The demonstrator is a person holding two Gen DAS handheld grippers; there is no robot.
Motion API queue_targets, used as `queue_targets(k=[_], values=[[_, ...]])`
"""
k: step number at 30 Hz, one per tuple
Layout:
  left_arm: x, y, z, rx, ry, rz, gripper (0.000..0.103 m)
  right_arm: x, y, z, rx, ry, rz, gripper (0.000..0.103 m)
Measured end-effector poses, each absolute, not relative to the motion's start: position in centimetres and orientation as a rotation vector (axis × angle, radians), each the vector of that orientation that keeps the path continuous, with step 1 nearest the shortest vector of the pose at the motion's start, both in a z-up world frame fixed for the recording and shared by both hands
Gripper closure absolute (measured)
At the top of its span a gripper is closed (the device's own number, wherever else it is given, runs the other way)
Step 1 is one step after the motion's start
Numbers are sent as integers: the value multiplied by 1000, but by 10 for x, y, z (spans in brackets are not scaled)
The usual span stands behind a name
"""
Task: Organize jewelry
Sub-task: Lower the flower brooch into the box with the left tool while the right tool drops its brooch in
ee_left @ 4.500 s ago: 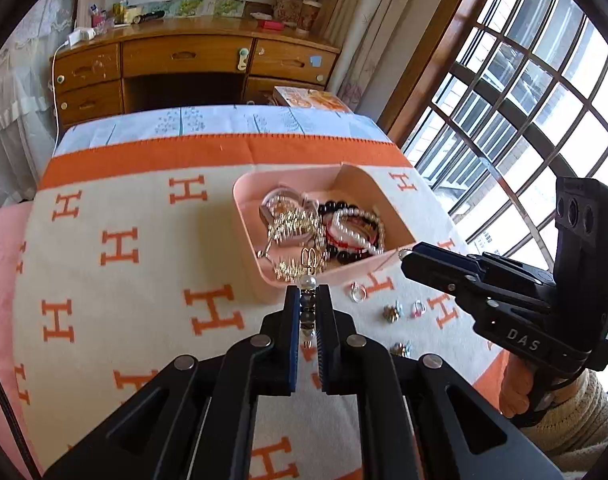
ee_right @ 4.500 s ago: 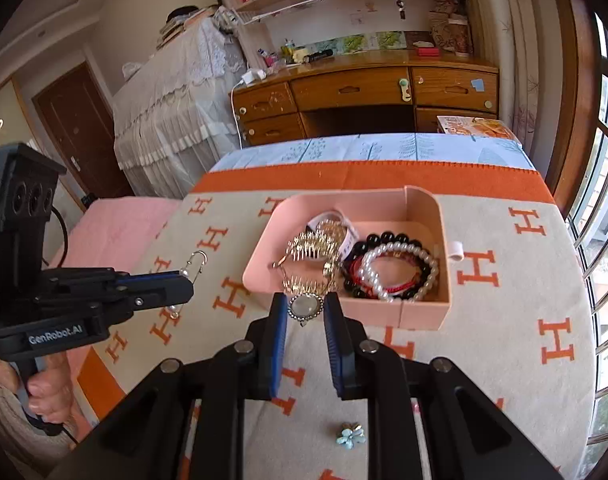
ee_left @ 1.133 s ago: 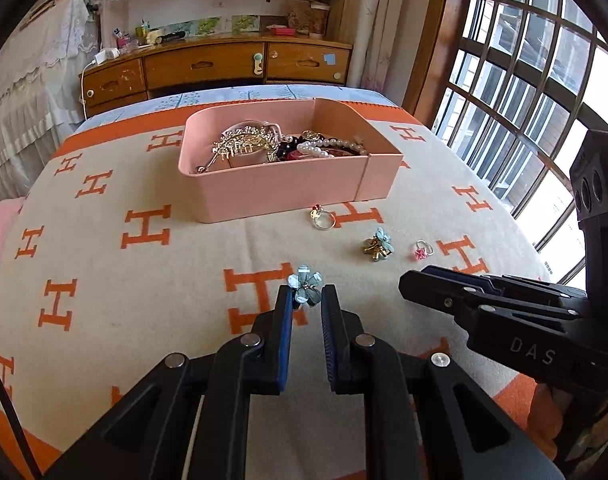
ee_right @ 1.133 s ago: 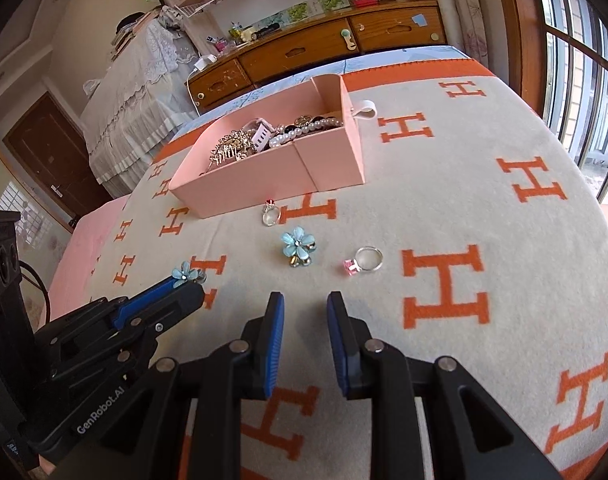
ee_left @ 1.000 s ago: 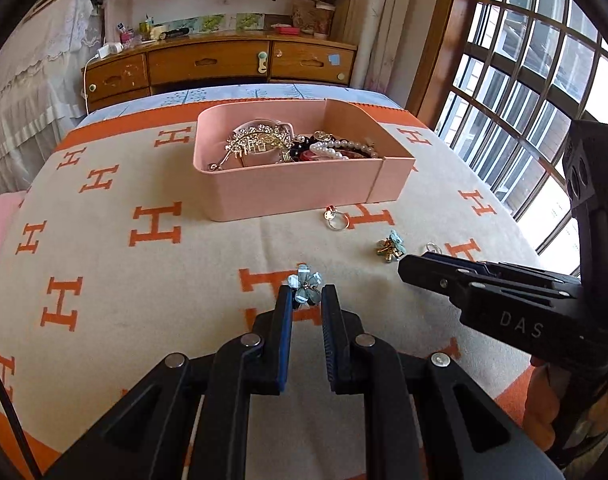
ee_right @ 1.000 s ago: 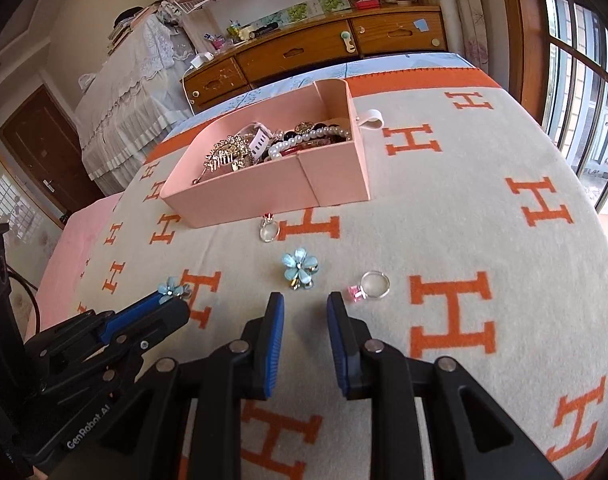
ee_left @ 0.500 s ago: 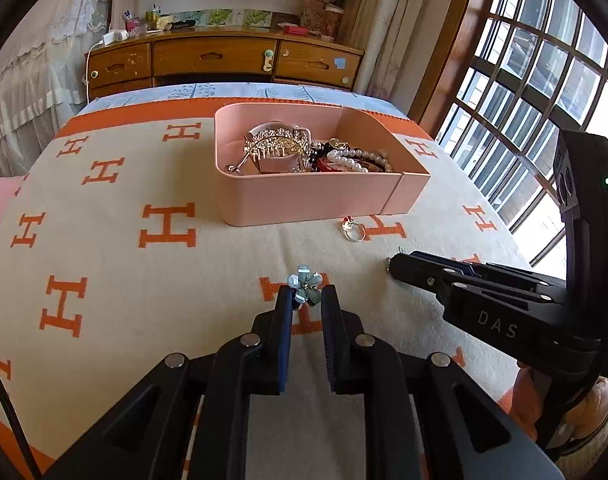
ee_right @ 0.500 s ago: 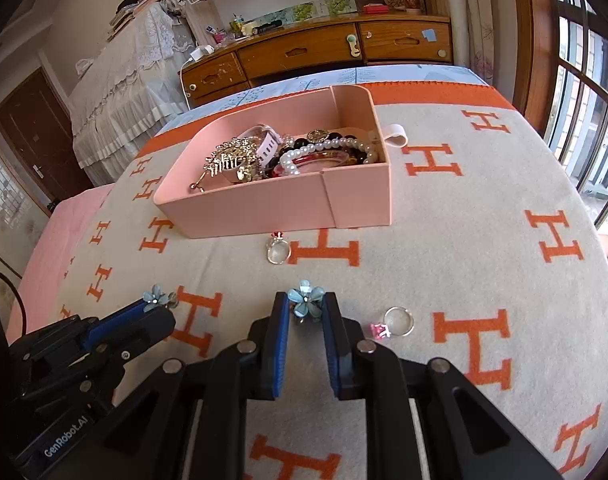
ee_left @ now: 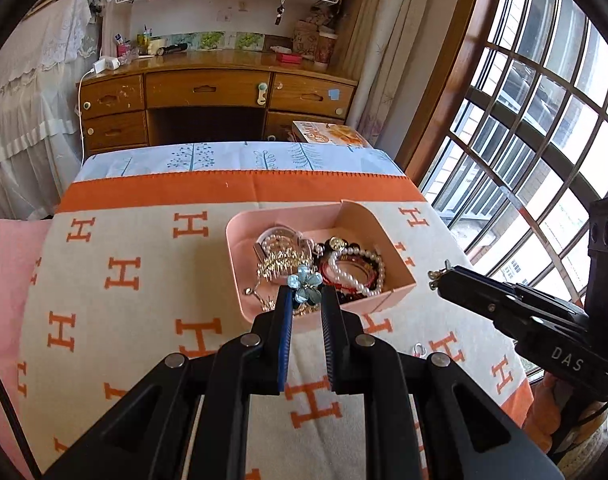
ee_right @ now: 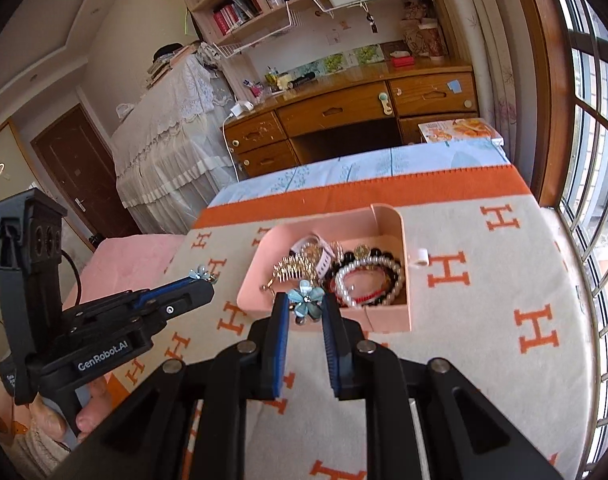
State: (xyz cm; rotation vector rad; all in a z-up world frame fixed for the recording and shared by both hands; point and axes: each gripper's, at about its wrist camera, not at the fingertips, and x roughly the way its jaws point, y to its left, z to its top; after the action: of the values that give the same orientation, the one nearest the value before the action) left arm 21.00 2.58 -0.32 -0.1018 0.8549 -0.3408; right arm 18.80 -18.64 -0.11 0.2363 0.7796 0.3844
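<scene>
Left claw (ee_left: 305, 294) clamped on blue flower earring (ee_left: 304, 289); right claw (ee_right: 304, 304) clamped on second flower earring (ee_right: 305, 300). Pink tray (ee_left: 399, 270) near edge hidden behind claws, centre frame.

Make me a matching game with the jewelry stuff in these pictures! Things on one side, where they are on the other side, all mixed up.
Things:
1. blue flower earring
2. pearl bracelet
3. silver ring
4. pink tray

Places:
A. lying loose on the blanket
B. pinched in the left hand-held gripper
C. sitting on the blanket with jewelry inside
D. inside the tray, on the window side

Pairs: 1-B, 2-D, 3-A, 4-C

The right hand-held gripper pinches a second blue flower too.
</scene>
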Motion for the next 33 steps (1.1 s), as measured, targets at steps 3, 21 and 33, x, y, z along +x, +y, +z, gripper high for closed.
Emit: queue_targets(k=[3, 21, 33], values=[[235, 27, 7, -115, 892, -354, 91, 206, -188, 15, 236, 757, 374, 86], [334, 17, -52, -97, 1105, -308, 91, 325, -173, -41, 256, 976, 293, 85], [335, 30, -57, -124, 1100, -299, 78, 330, -172, -56, 252, 1008, 278, 78]])
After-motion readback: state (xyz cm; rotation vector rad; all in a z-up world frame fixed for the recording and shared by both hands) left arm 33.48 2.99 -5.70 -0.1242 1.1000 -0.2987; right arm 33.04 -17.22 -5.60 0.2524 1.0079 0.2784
